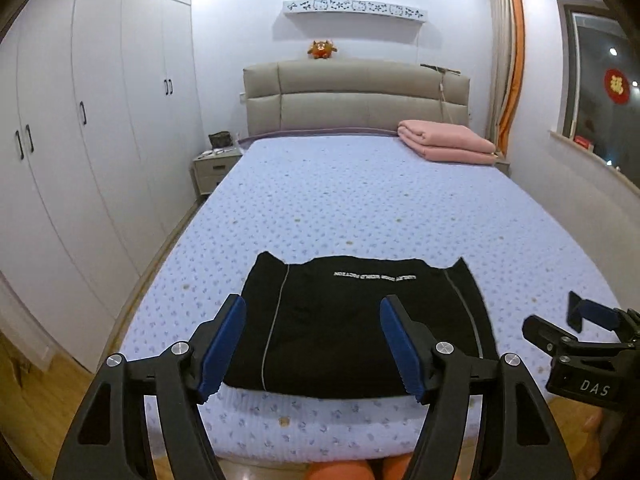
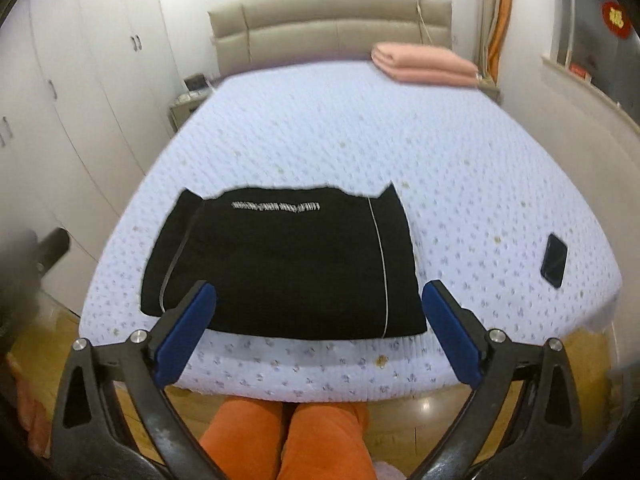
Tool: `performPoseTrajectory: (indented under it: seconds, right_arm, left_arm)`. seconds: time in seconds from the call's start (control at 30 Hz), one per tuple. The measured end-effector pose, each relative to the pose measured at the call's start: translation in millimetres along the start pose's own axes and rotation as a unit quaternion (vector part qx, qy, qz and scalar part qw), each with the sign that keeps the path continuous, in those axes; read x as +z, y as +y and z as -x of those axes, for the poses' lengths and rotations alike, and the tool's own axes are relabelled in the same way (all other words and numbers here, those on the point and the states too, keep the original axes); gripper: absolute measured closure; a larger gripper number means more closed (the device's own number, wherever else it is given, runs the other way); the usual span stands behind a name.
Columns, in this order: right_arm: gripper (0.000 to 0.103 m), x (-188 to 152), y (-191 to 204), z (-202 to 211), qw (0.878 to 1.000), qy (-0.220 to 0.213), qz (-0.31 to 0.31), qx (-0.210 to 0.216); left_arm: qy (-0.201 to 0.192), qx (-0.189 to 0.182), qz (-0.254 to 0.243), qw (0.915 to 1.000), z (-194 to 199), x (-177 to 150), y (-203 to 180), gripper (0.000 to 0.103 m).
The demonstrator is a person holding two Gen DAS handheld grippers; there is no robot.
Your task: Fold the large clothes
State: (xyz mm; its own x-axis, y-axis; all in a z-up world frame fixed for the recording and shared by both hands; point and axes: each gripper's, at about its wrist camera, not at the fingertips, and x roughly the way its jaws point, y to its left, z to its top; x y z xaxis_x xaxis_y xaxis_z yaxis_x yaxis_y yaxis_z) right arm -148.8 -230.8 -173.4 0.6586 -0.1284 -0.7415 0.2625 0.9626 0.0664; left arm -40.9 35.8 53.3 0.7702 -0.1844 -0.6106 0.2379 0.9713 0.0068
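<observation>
- The folded black garment with white lettering (image 1: 360,320) lay on the lilac dotted bedspread (image 1: 360,208), near its 6 o'clock edge.
- A dark flat phone (image 2: 554,261) lay at the garment's 3 o'clock.
- A folded pink blanket (image 1: 446,142) sat at 1 o'clock, before the beige padded headboard (image 1: 356,98).
- A small grey nightstand (image 1: 214,168) stood at 10 o'clock, beside the bed.

The left hand-held gripper (image 1: 312,344) hung with its blue-padded fingers (image 1: 224,346) spread wide, gripping nothing. The right hand-held gripper (image 2: 318,332) was likewise spread wide and empty, above the person's orange-clad legs (image 2: 288,436).
</observation>
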Motion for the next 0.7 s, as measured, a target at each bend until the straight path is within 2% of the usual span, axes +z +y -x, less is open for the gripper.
performPoseTrajectory:
  seconds: [0.1,0.17,0.3,0.47,0.7]
  right_arm:
    - [0.000,-3,6,22,0.999,-0.030,0.009,-0.016]
    - [0.000,-5,8,31,0.999,-0.039,0.009,-0.015]
    - [0.000,-6,17,49,0.998,-0.056,0.016,-0.011]
    - [0.000,-9,26,64,0.997,-0.075,0.023,-0.017]
    - [0.000,-14,29,68,0.996,-0.082,0.023,-0.020]
  left_arm:
    - [-0.015,-0.024,0.006,0.9996,25,4,1,0.029]
    - [-0.026,-0.016,-0.001,0.9995,40,7,-2,0.025]
    - [-0.048,-0.003,-0.008,0.9988,61,6,-6,0.025]
    - [-0.054,-0.010,-0.001,0.9985,73,1,-7,0.025]
    - [-0.053,0.002,0.000,0.9986,76,-8,-8,0.025]
